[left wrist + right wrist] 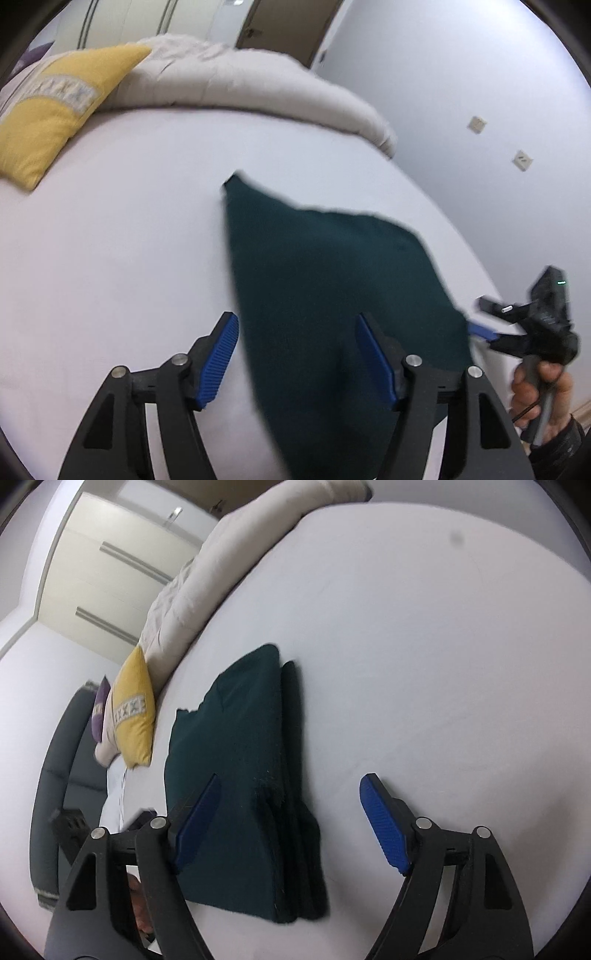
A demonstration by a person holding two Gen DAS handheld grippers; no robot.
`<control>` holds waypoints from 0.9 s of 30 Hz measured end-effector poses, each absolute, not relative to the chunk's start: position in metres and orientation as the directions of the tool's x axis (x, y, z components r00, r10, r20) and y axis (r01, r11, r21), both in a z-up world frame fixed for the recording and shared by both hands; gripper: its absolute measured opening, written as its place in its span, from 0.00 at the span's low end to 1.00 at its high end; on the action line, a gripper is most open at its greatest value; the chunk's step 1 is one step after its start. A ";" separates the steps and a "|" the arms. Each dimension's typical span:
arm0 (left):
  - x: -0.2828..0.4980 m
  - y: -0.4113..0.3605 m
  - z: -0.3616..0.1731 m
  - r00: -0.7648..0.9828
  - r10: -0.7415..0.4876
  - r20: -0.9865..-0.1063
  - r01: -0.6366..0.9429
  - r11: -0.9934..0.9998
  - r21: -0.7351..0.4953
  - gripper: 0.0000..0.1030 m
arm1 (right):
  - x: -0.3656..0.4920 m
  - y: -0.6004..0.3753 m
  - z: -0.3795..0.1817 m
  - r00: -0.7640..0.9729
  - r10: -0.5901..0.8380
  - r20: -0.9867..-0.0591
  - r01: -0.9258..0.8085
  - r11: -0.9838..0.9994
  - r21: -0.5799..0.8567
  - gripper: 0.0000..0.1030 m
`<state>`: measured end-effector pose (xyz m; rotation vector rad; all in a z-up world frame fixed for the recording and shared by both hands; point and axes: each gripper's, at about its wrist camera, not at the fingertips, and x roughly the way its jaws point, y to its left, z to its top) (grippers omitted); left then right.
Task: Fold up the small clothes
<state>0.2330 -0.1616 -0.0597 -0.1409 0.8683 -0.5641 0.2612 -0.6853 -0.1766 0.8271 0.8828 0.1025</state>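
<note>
Dark green cloth (243, 775) lies folded on the bed (443, 664) between our wide, empty left tongs (297, 354) and right tongs (291, 823) — a bump could flop its layers open.

The near end of the dark green garment (332, 295) runs off the left wrist view's bottom edge, and its outline there is smeared by blur. In the right wrist view the left gripper (70, 827) is mostly hidden behind the near finger. Perhaps a hand (142, 908) shows below it, too covered to tell.
</note>
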 end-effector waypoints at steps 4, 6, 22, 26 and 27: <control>0.249 -0.183 -0.053 0.428 -0.655 -0.623 0.485 0.748 -0.454 0.66 | 0.277 -0.680 -0.186 0.647 0.470 -0.600 0.210 0.647 0.733 0.72; 0.265 -0.194 -0.070 0.355 -0.652 -0.670 0.461 0.745 -0.482 0.67 | 0.280 -0.681 -0.190 0.646 0.478 -0.596 0.216 0.634 0.743 0.72; 0.292 -0.131 -0.111 0.313 -0.766 -0.562 0.224 0.634 -0.740 0.84 | 0.323 -0.670 -0.199 0.541 0.562 -0.626 0.195 0.640 0.743 0.57; 0.298 -0.147 -0.135 0.204 -0.798 -0.566 0.186 0.600 -0.778 0.87 | 0.337 -0.666 -0.206 0.513 0.584 -0.629 0.204 0.629 0.750 0.51; 0.298 -0.153 -0.133 0.210 -0.788 -0.578 0.208 0.614 -0.762 0.87 | 0.340 -0.664 -0.207 0.507 0.582 -0.636 0.207 0.634 0.745 0.45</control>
